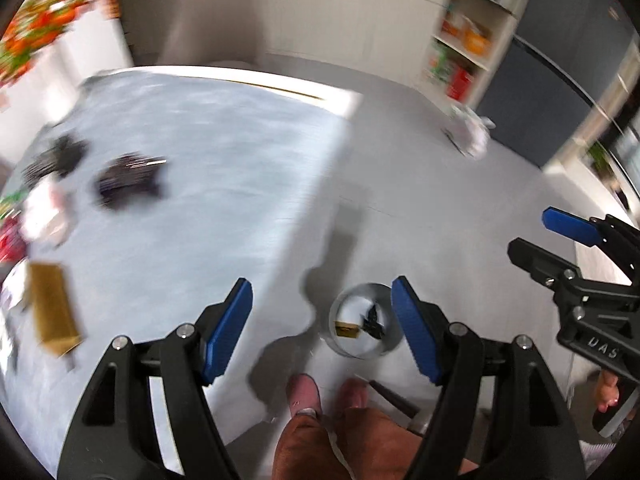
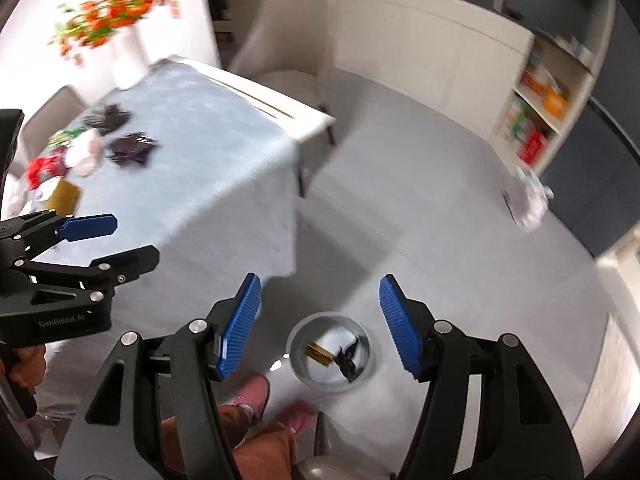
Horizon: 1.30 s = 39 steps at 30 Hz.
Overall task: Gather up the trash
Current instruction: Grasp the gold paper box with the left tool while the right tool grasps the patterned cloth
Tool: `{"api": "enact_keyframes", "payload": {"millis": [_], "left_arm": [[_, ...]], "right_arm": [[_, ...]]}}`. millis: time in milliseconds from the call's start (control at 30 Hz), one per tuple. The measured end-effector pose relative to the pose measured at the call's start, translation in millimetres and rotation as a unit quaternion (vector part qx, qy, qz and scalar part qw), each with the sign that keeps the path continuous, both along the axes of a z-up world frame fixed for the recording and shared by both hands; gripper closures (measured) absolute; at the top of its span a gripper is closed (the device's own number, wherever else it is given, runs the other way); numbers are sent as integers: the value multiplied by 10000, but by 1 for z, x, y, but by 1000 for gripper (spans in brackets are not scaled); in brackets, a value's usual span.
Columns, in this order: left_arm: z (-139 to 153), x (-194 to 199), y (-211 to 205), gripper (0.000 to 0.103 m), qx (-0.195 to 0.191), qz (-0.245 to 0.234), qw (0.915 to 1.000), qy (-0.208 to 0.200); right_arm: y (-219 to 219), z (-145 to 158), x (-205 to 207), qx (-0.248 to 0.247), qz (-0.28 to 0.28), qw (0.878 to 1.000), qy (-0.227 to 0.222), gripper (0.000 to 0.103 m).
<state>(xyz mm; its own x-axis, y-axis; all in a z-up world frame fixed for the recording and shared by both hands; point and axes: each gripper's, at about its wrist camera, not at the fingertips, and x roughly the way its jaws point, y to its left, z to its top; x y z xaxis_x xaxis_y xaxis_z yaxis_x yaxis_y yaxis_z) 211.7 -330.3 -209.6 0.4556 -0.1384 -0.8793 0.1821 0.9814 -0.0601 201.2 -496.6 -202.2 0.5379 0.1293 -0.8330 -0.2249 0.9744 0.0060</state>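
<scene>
Bin (image 2: 332, 350): a round grey tub set on the floor beside the table (image 2: 224, 168); a gold box (image 2: 320, 354) and a black crumpled wrapper (image 2: 348, 358) are seen inside on a white lining.
Trash on table: 2 dark wrappers (image 2: 130, 148), a gold carton (image 2: 62, 196), and red, white and green scraps, all blurred.
Left gripper (image 1: 322, 322): held above the floor, just left of the bin; jaws spread wide, nothing held.
Right gripper (image 2: 320, 320): held directly over the bin; jaws spread wide, nothing held.
</scene>
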Motion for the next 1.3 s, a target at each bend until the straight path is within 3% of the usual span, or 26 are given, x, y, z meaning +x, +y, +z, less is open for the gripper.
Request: {"api": "enact_keyframes", "payload": {"millis": [267, 367, 567, 900, 1300], "left_arm": [[39, -39, 115, 31, 167, 1379, 9901, -197], [40, -44, 161, 31, 180, 1833, 9827, -175], [34, -37, 224, 31, 39, 2262, 9740, -104], [-9, -12, 262, 31, -166, 2623, 9644, 302], [-53, 15, 270, 31, -172, 3341, 9401, 660]], "right_arm": [[112, 28, 11, 88, 1241, 9921, -164, 43], [154, 32, 16, 57, 1578, 9872, -215, 43], [222, 29, 40, -43, 1882, 9817, -294, 43], [265, 3, 91, -275, 2120, 9768, -155, 43], [299, -49, 140, -599, 3045, 9506, -4, 43]]}}
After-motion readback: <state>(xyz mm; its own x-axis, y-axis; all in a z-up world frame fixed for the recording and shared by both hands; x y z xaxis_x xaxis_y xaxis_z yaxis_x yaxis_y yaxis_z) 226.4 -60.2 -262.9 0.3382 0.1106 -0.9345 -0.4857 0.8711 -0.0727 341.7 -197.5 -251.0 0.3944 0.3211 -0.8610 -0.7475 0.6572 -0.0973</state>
